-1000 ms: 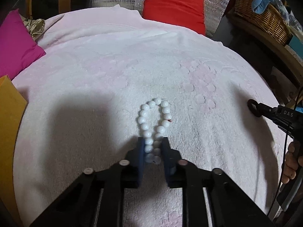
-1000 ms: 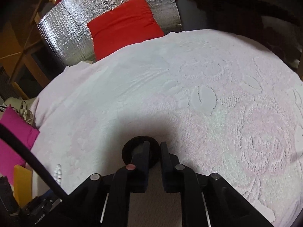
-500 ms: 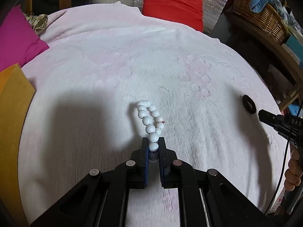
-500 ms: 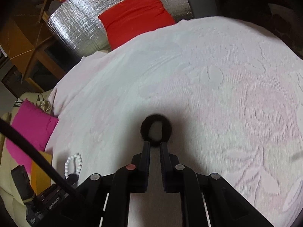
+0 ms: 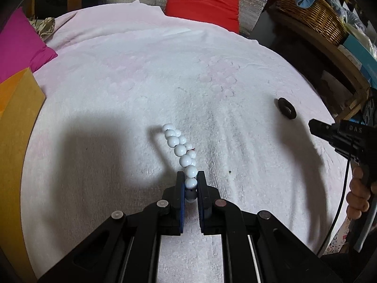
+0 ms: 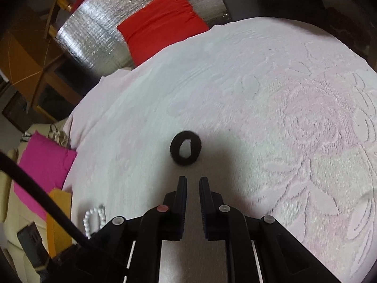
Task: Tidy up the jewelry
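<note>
A white bead bracelet (image 5: pixel 180 149) sticks out from my left gripper (image 5: pixel 190 174), which is shut on its near end; the loop hangs narrow over the pink blanket (image 5: pixel 132 75). A black ring (image 6: pixel 197 148) lies flat on the blanket a short way ahead of my right gripper (image 6: pixel 193 179). The right jaws are opening, with a narrow gap and nothing between them. In the left wrist view the black ring (image 5: pixel 286 111) sits at the right, just beyond the right gripper (image 5: pixel 329 129). In the right wrist view the bracelet (image 6: pixel 93 219) shows at lower left.
A yellow board (image 5: pixel 16 122) and a magenta cushion (image 5: pixel 18 47) border the blanket on the left. A red cushion (image 5: pixel 202 2) leans on a silver foil mat at the back. A wicker basket (image 5: pixel 313 11) stands on a shelf at the right. A hand (image 5: pixel 358 195) holds the right gripper.
My left gripper has shut tighter on the bracelet and pulled it up, drawing the round loop narrow. My right gripper let go of the black ring and drew back from it.
</note>
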A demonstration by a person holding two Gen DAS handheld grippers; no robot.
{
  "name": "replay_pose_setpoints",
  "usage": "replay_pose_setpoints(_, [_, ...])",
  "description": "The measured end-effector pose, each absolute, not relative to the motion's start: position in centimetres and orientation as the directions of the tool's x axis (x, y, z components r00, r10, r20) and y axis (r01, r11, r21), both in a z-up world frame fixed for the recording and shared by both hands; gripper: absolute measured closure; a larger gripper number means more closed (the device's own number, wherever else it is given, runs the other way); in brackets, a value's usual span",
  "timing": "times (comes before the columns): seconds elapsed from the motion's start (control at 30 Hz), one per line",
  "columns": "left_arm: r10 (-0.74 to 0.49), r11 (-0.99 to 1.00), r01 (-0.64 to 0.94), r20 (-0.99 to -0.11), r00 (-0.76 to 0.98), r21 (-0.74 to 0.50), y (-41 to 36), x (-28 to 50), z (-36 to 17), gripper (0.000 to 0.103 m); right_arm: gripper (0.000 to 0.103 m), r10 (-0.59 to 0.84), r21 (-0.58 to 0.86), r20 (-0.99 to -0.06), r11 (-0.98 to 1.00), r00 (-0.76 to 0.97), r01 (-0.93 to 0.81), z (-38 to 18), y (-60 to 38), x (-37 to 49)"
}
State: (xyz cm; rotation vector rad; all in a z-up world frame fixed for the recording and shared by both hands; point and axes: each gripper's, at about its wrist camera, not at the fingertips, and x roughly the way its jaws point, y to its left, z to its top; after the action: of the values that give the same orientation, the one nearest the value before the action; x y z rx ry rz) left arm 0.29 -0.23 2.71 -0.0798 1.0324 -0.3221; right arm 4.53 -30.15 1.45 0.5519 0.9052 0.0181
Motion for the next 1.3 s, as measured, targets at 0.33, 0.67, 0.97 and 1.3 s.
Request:
replay_pose_setpoints(0.33, [-0.337, 0.94, 0.21, -0.835, 0.435, -0.27, 0.2, 1.9, 2.1, 0.093, 0.083, 0.098, 0.303, -0.774, 0.925, 0.625, 0.23, 0.4, -30.1, 9.5])
replay_pose_setpoints(0.67, [-0.379, 0.924, 0.211, -0.828, 0.412, -0.318, 0.9, 2.3, 1.9, 0.093, 0.081, 0.058, 0.214, -0.763, 0.963, 0.643, 0.167, 0.2, -27.6, 10.5])
replay_pose_setpoints(0.97, [-0.382, 0.923, 0.208, -0.828, 0.411, -0.322, 1.1, 2.2, 2.0, 0.093, 0.091, 0.1, 0.24, -0.768, 0.961, 0.633, 0.139, 0.8, -27.1, 9.1])
replay_pose_setpoints(1.3, [-0.389, 0.92, 0.222, -0.825, 0.411, -0.323, 0.3, 2.0, 2.3, 0.073, 0.09, 0.261, 0.376, -0.785, 0.921, 0.561, 0.098, 1.3, -25.6, 4.7])
